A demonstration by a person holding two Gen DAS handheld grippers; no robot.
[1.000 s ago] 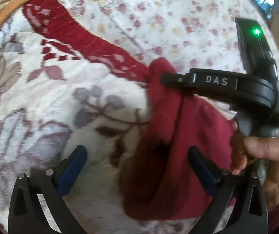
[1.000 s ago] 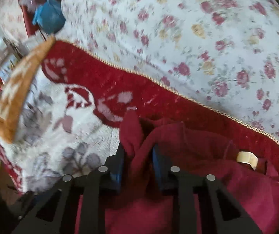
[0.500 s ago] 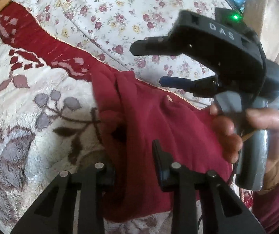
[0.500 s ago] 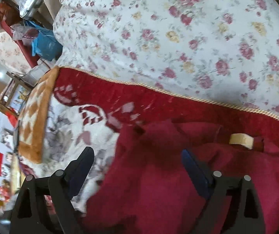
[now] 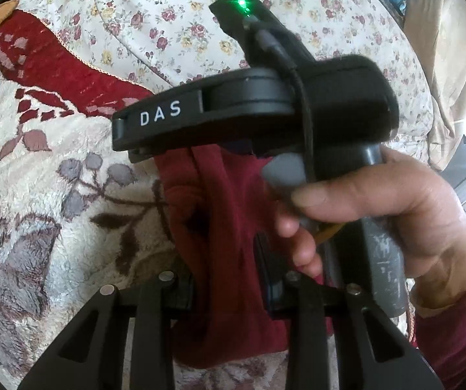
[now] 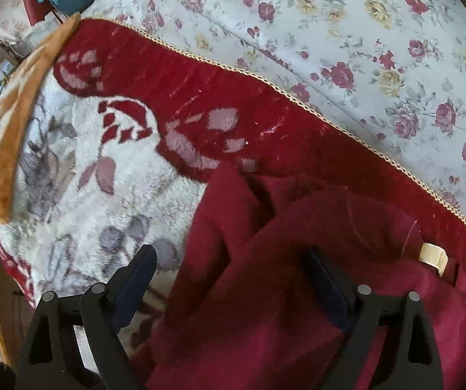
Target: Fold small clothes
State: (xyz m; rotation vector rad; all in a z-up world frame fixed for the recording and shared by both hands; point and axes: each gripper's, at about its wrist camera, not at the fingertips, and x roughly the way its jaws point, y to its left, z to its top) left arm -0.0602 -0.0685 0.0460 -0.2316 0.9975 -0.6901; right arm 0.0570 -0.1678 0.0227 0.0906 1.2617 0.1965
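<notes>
Maroon garment (image 6: 298,276) lies bunched on the plush blanket (image 6: 102,149), toward five o'clock in the right wrist view, its far edge just short of the blanket's red border, with a pale neck label (image 6: 432,256) showing at four o'clock. In the left wrist view the same cloth hangs at six o'clock, and the left gripper (image 5: 229,287) is clamped on a fold of it, fingers drawn close with fabric pinched between them. The right gripper (image 6: 229,279) has its fingers spread wide with cloth lying between them, gripping nothing. From the left camera the right tool's body sits across the centre, held in the right hand (image 5: 379,217) at four o'clock.

The step in hand appears to be taking a fresh hold with the right tool while the left anchors the cloth. To do it well, the right fingers should probably close on a single edge or corner near the label side (not on the thick heap), so the piece can be pulled flat. Keeping the left grip firm and drawing the two holds apart toward nine and three o'clock would likely smooth the wrinkles before any fold. The flowered sheet (image 6: 346,32) beyond, at twelve o'clock, plays no part in this.
</notes>
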